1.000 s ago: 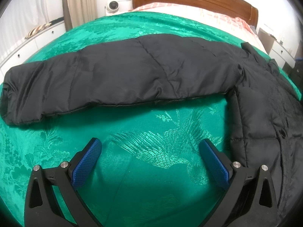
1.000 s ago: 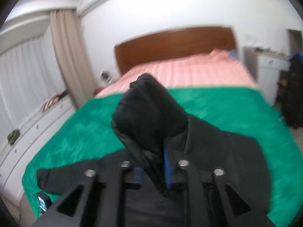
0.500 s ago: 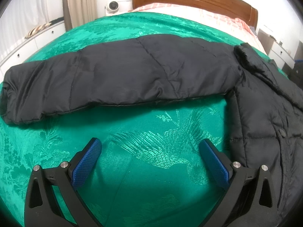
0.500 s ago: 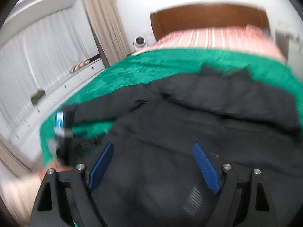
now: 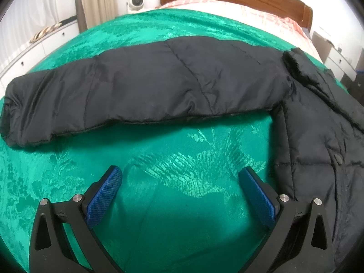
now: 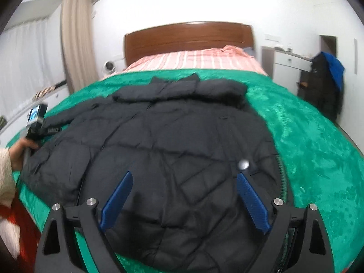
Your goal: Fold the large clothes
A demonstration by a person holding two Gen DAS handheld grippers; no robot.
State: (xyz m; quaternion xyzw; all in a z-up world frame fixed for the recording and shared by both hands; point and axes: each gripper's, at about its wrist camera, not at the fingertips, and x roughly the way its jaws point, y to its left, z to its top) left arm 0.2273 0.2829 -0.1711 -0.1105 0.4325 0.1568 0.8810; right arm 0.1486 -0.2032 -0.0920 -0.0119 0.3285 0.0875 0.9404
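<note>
A black padded jacket (image 6: 163,141) lies flat on the green bedspread (image 6: 318,136), its hood folded down at the far end. In the left wrist view one sleeve (image 5: 141,91) stretches out to the left from the body (image 5: 323,150). My left gripper (image 5: 180,177) is open and empty, over bare bedspread (image 5: 173,204) just below the sleeve. My right gripper (image 6: 184,182) is open and empty, above the jacket's lower body. The left gripper and the hand holding it (image 6: 34,125) show at the jacket's left edge in the right wrist view.
A wooden headboard (image 6: 188,38) and striped pink bedding (image 6: 193,60) lie beyond the bedspread. White drawers (image 5: 34,47) and curtains run along the left. A white cabinet (image 6: 289,66) and hanging dark clothes (image 6: 325,86) stand at the right.
My right gripper let go of the hood, which now lies folded down on the jacket, then opened and drew back over the lower body. The left gripper stayed put.
</note>
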